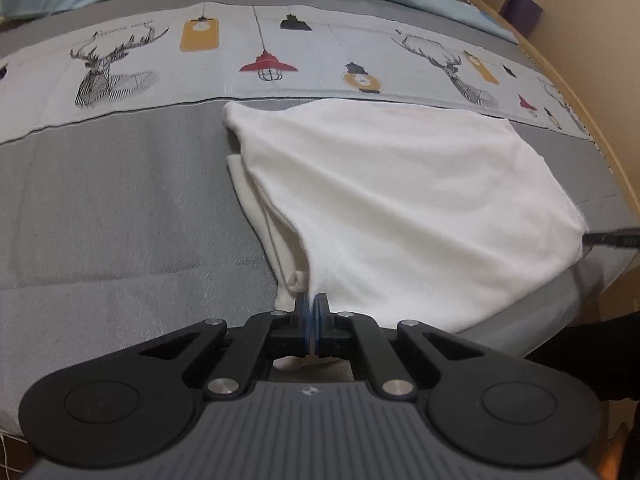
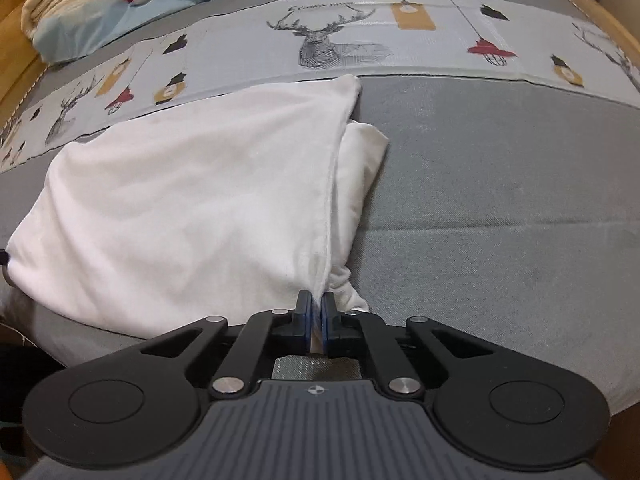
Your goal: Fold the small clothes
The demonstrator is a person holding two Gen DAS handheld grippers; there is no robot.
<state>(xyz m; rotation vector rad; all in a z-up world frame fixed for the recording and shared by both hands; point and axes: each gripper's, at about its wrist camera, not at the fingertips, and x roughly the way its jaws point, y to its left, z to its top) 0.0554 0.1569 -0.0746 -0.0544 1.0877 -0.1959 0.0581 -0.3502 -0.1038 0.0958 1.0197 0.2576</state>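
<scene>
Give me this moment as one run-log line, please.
left gripper: shut on white garment | right gripper: shut on white garment | surface: grey bedspread

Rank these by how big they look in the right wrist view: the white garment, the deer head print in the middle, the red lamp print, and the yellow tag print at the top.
1. white garment
2. deer head print
3 and 4. yellow tag print and red lamp print look alike, so no ranking between them.

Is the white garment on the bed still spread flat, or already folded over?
Folded over. The white garment shows a top layer whose edge lies over a second layer beneath, seen in both wrist views.
</scene>
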